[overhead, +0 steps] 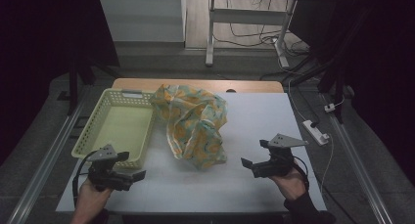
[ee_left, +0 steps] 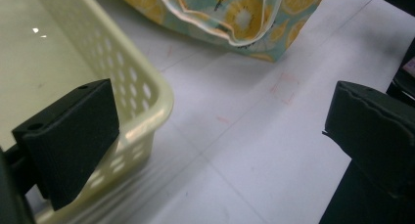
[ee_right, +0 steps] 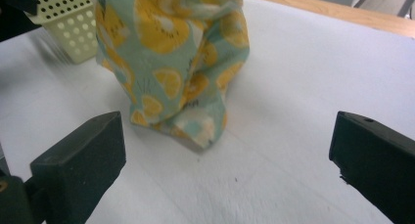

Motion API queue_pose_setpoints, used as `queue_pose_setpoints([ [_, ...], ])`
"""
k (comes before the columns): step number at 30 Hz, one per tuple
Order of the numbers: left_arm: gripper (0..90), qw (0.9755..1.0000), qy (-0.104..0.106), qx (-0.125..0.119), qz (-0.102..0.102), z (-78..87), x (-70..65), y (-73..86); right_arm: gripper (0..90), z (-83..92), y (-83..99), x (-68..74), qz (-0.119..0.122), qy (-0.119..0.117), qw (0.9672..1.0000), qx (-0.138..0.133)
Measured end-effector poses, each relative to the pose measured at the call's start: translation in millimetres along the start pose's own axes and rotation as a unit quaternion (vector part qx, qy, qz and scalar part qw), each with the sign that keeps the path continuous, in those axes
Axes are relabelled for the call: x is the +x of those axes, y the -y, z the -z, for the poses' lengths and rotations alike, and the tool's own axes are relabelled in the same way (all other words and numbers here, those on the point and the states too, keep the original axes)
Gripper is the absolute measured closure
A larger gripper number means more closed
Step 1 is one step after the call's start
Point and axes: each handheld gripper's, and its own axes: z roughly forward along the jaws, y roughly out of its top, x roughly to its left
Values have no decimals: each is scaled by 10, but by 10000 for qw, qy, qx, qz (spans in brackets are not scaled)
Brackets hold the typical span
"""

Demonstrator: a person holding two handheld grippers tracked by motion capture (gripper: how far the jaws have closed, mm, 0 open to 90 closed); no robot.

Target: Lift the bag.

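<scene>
A crumpled cloth [overhead: 195, 126] printed with yellow lemon slices on pale green lies in a heap at the middle of the white table [overhead: 254, 121]. Its far edge drapes against a pale yellow perforated basket [overhead: 120, 123], which stands empty at the left. My left gripper [overhead: 132, 166] is held near the table's front edge, just in front of the basket's near right corner [ee_left: 147, 92], open and holding nothing. My right gripper [overhead: 254, 154] hovers at the front right, open, with its jaws facing the cloth [ee_right: 171, 53]. In the left gripper view the cloth [ee_left: 235, 13] lies farther off.
A wooden strip [overhead: 195, 84] runs along the table's far edge. A white power strip [overhead: 315, 132] with cables lies on the floor at the right. A desk frame [overhead: 244, 33] stands behind. Bare white tabletop stretches between and in front of the grippers.
</scene>
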Motion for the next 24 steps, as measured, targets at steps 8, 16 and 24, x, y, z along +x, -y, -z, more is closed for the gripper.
queue_pose_setpoints([
  [8, 0, 9997, -235, -17, 91, 155, -10, 177, 0, 145, 239, 20, -29, 255, 9996, 120],
  [16, 0, 9983, -502, 216, 181, 177, 40, 396, 0, 307, 502, -32, -282, 425, 9986, 161],
  [24, 0, 9951, -835, 489, 226, 176, 81, 547, 0, 376, 725, -31, -396, 556, 9967, 449],
])
